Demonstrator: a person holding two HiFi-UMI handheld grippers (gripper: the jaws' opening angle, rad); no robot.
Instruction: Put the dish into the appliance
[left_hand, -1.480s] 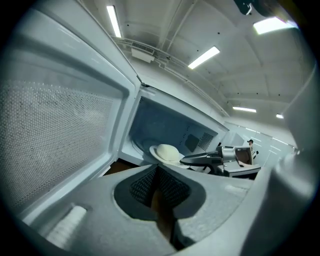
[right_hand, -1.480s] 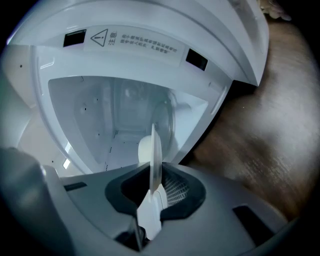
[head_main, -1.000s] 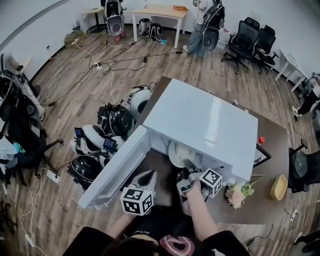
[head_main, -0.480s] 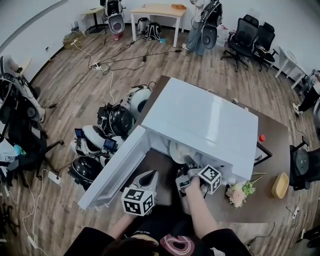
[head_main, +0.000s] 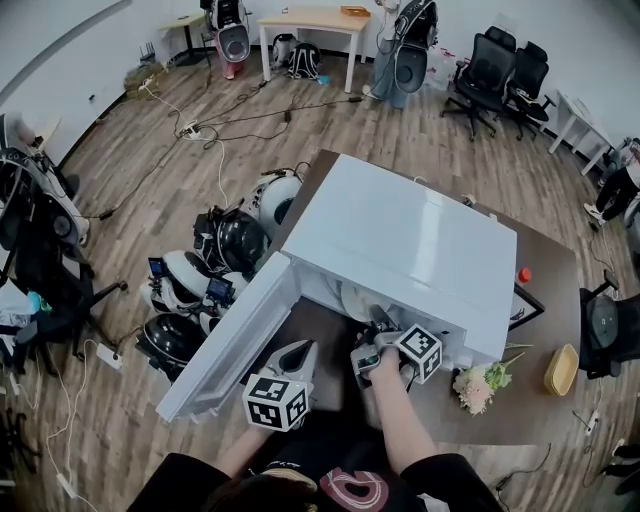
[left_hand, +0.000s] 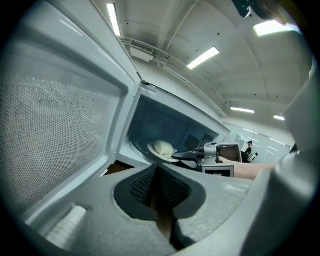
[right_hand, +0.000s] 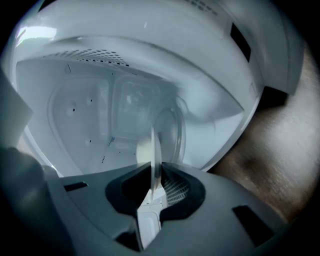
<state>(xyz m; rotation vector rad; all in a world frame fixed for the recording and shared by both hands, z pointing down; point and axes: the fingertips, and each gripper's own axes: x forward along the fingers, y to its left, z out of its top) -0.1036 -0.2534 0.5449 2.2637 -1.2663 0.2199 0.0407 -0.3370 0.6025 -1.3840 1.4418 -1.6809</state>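
Observation:
A white microwave (head_main: 400, 240) stands on the brown table with its door (head_main: 232, 345) swung open to the left. My right gripper (head_main: 377, 322) reaches into the opening, shut on the rim of a white dish (head_main: 356, 303). The left gripper view shows a pale bun on the dish (left_hand: 161, 149), which is tilted slightly inside the cavity. The right gripper view shows the dish rim (right_hand: 156, 150) edge-on between the pads, with the glass turntable (right_hand: 175, 131) behind it. My left gripper (head_main: 302, 350) hangs in front of the open door, shut and empty.
A bunch of flowers (head_main: 478, 385) and a yellow bowl (head_main: 558, 372) lie on the table (head_main: 545, 260) right of the microwave. A small red thing (head_main: 522, 276) sits near its far right corner. Helmets and gear (head_main: 228, 242) crowd the floor on the left.
My right gripper has edged a little deeper into the microwave with the dish. The left gripper has stayed where it was.

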